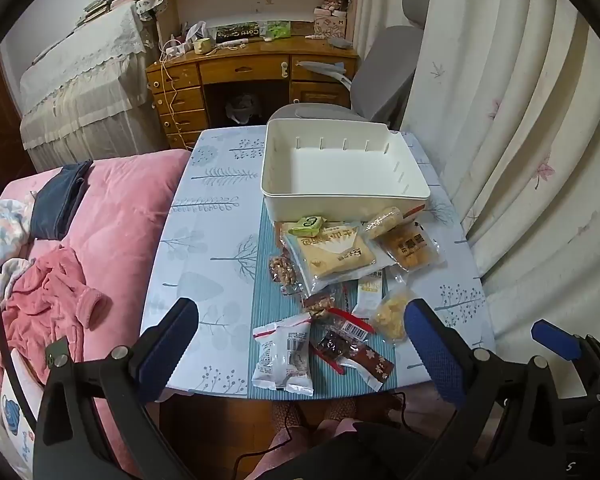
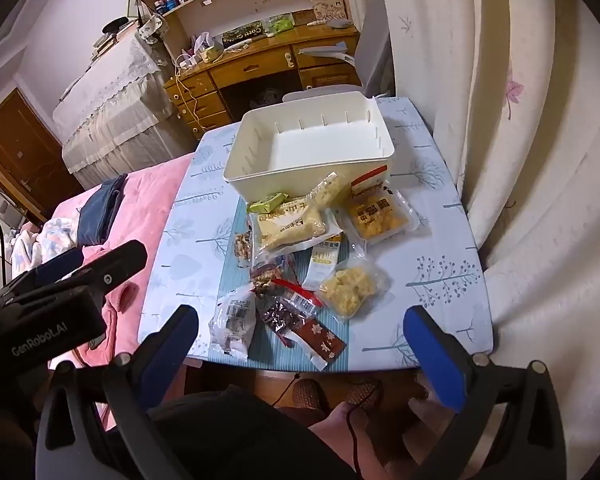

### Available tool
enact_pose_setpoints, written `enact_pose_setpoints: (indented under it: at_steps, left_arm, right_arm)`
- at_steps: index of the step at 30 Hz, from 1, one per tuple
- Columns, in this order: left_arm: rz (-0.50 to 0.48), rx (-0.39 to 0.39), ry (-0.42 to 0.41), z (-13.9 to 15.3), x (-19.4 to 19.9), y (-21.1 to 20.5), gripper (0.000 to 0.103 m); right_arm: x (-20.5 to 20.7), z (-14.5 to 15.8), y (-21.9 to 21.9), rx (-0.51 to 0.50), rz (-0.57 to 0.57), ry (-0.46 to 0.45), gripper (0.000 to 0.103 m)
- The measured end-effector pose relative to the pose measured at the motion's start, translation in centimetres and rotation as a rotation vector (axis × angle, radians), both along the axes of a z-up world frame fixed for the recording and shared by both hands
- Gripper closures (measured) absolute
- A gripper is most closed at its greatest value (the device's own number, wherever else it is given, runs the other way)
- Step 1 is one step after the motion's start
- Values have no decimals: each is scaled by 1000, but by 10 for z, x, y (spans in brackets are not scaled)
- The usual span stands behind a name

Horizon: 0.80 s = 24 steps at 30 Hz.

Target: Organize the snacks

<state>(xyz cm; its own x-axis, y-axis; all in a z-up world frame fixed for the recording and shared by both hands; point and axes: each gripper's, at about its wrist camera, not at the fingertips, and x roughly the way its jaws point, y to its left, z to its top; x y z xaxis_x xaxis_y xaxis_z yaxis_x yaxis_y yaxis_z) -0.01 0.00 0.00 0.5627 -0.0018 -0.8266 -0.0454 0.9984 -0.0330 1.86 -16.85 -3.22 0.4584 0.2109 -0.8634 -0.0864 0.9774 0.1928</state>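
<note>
Fingers spread wide on both: the left hand-held gripper (image 1: 300,344) and right hand-held gripper (image 2: 300,344) hang empty above the near edge of the surface (image 1: 204,248), angled down at the snacks. Closest lie a white packet (image 1: 284,354) and a dark red bar (image 1: 364,356); further out sit a yellow crisp bag (image 2: 352,286) and the big cake packet (image 1: 332,256), which touches the empty white bin (image 1: 340,196). These wrappers look light, crinkly and slippery, their contents likely crushable, so a pinch across a sealed edge or the flat middle seems safest
</note>
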Motion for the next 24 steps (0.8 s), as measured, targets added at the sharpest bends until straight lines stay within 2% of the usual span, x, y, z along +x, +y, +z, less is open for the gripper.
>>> enact_pose_setpoints:
  at_steps: [13,17,24]
  left_arm:
    - [-4,-21,-11,2,0,-2,1]
    - [-15,-26,-13,-10,9,-5,1]
    - [-17,-51,-22,1,4,-5,1]
  right_arm:
    - [5,-6,-1,-2,-3,15,0]
    - [4,-5,0,-6,-6,18,0]
    - [5,-5,-1,-11,-7,21,0]
